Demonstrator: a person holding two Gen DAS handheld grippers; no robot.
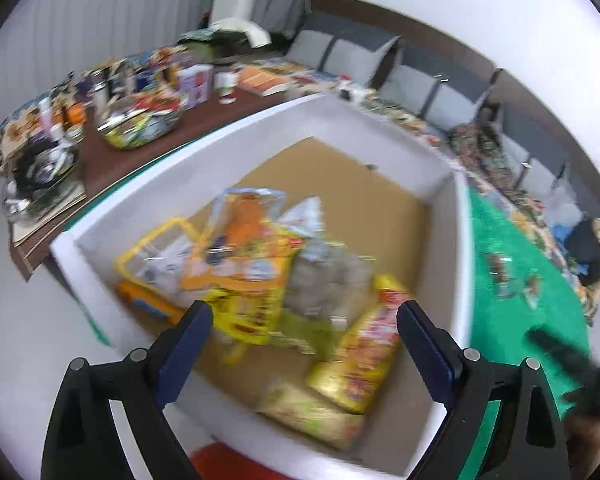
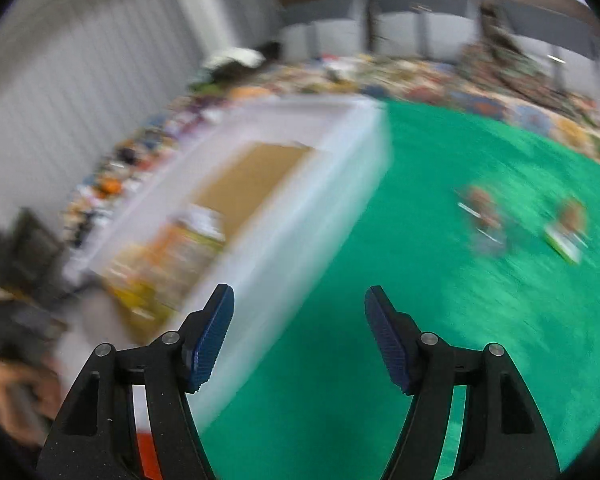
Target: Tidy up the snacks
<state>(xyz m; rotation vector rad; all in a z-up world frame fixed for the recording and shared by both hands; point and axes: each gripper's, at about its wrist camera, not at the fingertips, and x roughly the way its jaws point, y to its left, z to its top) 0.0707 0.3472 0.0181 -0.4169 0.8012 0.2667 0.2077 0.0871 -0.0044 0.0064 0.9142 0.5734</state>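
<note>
Both sets of fingers are spread wide with nothing between the pads: the left gripper [image 1: 304, 320] hangs over the white box [image 1: 188, 152] in the lower middle of its frame, and the right gripper [image 2: 299, 304] sits at the bottom of its own view, over the box's outer wall and the green cloth [image 2: 440, 320]. Snack packets [image 1: 268, 280] are piled on the brown cardboard floor of the box, mostly toward its lower left, including a yellow-and-orange bag [image 1: 240, 256] and a yellow-red pack [image 1: 364, 356] lower right of it. Pretty blurry, so no labels are readable. Two small packets [image 2: 486, 216] lie loose on the green cloth at the right of the right-wrist frame, well apart from the box. Upper left of the left-wrist frame has a brown table [image 1: 220, 116] crowded with clutter.
</note>
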